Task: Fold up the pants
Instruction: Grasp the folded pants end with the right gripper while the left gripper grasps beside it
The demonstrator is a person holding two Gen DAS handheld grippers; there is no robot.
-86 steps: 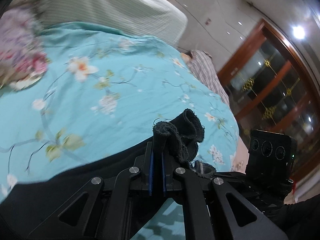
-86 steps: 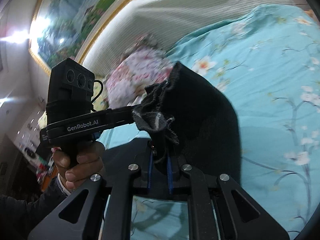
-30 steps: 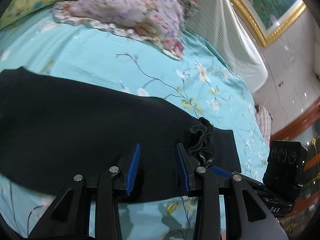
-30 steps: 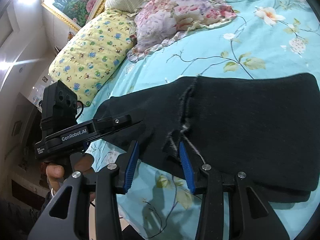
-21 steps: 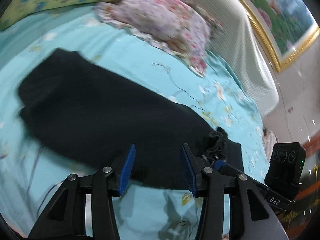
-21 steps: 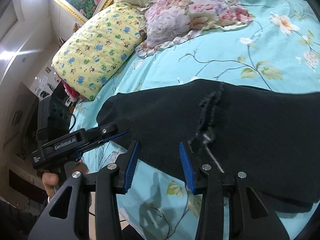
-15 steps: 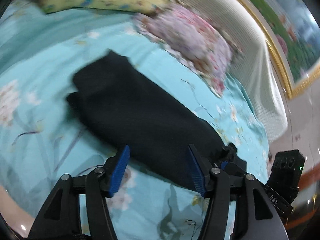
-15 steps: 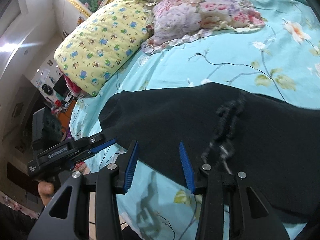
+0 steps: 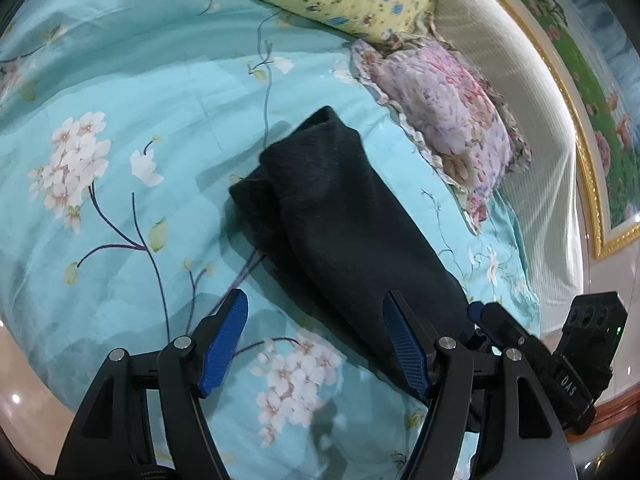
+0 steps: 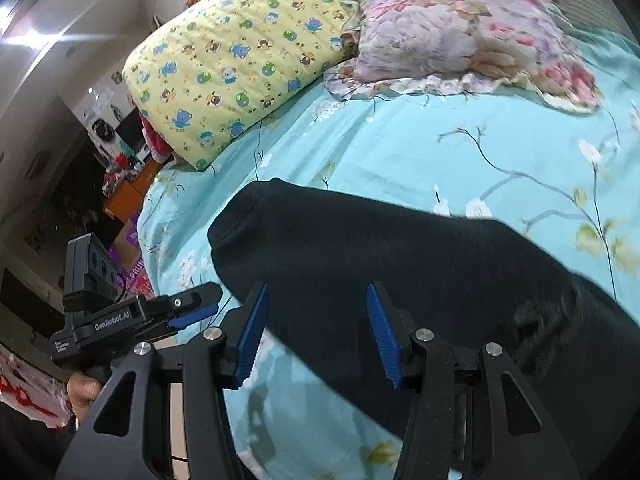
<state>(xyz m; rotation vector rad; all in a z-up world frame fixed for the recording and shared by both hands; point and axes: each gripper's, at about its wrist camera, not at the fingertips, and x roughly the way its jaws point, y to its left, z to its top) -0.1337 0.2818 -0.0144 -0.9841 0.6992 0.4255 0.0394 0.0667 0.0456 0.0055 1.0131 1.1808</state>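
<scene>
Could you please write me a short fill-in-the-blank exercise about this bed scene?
1. The black pants lie on a ___ floral bedsheet.
2. The cartoon-print pillow is ___ in colour.
3. The left gripper holds ___.
4. The right gripper has ___ finger pads.

Missing words: turquoise; yellow; nothing; blue

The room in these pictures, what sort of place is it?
Most likely a home bedroom. The black pants lie on a bed covered with a turquoise floral sheet, a yellow cartoon-print pillow and a pink floral pillow sit at its head, and a gold-framed painting hangs above.
</scene>
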